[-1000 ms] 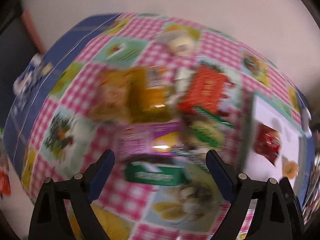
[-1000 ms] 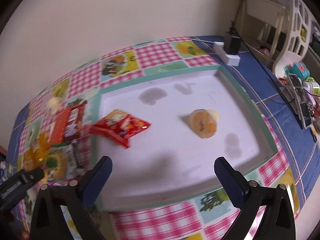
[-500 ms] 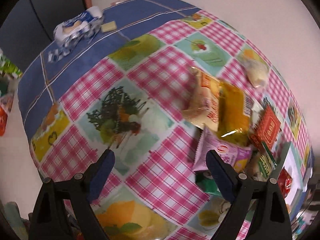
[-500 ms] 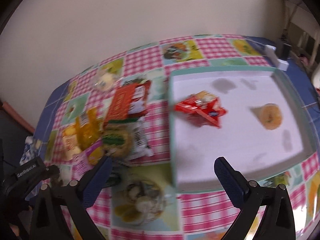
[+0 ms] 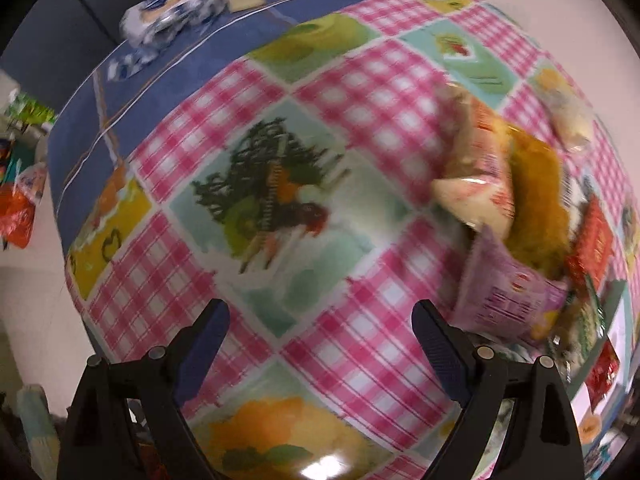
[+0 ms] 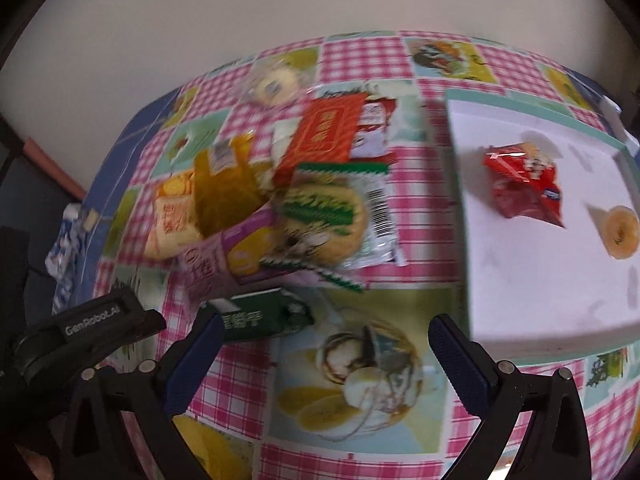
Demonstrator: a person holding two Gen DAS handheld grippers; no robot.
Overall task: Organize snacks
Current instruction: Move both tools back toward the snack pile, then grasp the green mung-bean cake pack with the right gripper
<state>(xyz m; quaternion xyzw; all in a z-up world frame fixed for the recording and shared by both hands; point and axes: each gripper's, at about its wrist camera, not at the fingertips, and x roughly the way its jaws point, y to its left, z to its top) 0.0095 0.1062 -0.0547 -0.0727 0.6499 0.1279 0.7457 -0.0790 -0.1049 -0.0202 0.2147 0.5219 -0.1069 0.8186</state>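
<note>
On the checked pink tablecloth [image 6: 404,176] a loose heap of snack packets lies left of a white tray [image 6: 532,344] with a pale green rim. Within the heap, a red packet [image 6: 326,132] sits at the far side, a green-and-white biscuit packet [image 6: 332,216] overlaps its near end, and a dark yellow packet [image 6: 224,192] lies to the left beside an orange-and-cream packet [image 6: 172,216]. A purple packet [image 6: 224,256] pokes out from under the biscuit one, and a dark green packet [image 6: 256,316] lies nearest, just beyond the right gripper's left finger. A round pale snack in clear wrap [image 6: 276,82] rests apart, toward the wall.

Inside the tray lie a small red bag [image 6: 524,184] and, near it but not touching, a round orange jelly cup [image 6: 620,232].

The right gripper [image 6: 326,344] hovers over the cloth with its jaws spread wide and nothing between them. The left gripper [image 5: 320,332] likewise has its jaws wide apart and empty, above a cloth panel printed with a rooster; the heap shows at the right edge of its view, the purple packet [image 5: 504,296] closest to its right finger. That view is smeared by motion blur, so whether the packet touches the finger is hard to say.

At the far corner of the blue cloth border [image 5: 168,80] lies a blue-and-white wrapped pack [image 5: 176,8].
</note>
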